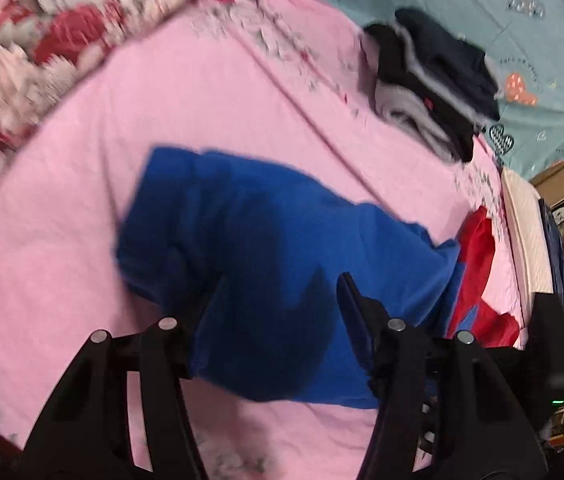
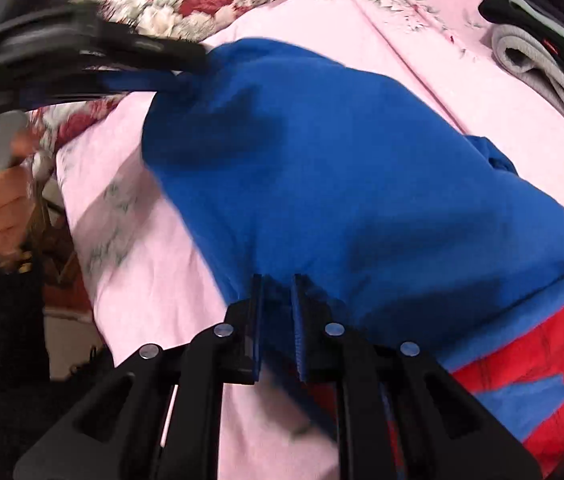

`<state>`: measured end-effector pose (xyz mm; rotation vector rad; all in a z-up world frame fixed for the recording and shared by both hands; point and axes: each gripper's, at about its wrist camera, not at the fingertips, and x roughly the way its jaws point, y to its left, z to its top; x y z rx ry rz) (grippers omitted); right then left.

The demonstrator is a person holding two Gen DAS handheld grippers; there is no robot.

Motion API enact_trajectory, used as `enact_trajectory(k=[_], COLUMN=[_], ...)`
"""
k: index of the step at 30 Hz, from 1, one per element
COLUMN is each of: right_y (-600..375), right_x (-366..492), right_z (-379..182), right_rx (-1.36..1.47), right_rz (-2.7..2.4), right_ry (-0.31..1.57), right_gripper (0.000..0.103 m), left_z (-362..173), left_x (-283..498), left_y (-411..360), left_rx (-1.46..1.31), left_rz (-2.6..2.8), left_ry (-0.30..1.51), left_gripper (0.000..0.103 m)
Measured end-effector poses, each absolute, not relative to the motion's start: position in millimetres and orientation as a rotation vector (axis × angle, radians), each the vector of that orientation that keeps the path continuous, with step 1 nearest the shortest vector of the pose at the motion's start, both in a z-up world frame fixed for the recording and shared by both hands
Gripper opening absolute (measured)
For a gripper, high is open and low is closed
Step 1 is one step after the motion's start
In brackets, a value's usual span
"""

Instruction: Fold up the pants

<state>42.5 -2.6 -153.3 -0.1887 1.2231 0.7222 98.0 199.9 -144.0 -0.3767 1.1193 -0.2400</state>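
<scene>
Pants (image 2: pixel 362 184), blue with red, on pink sheet (image 1: pixel 82 200); right jaws pinch hem, left jaws wide; no legible writing.

I see both wrist views evenly lit and bright but smeared by motion blur, worst on the floral quilt (image 1: pixel 22 52), with fisheye bending at dark rims and soft shadows pooled on the blue pants (image 2: pixel 342 184).

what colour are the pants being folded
Blue pants with red panels, clearest in the right wrist view.
</scene>
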Motion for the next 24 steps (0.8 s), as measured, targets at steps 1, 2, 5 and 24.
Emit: enact_trajectory(k=[1, 2, 5, 24], right_y=[-8, -15, -64, -300], right_x=[42, 43, 56, 255], right_z=[-149, -142, -103, -155], right_rx=[-0.171, -0.146, -0.031, 0.414], right_rz=[0.714, 0.706, 0.613, -0.362], right_ry=[1.235, 1.241, 1.172, 1.449], right_gripper=[0.02, 0.023, 0.062, 0.045], left_z=[-153, -162, -168, -173], left_x=[99, 101, 96, 90], left_y=[196, 192, 183, 190], left_rx=[-0.366, -0.346, -0.291, -0.35], left_rz=[-0.23, -0.217, -0.221, -0.356], left_ry=[1.133, 1.137, 1.092, 0.983], left_gripper=[0.054, 0.054, 0.058, 0.074])
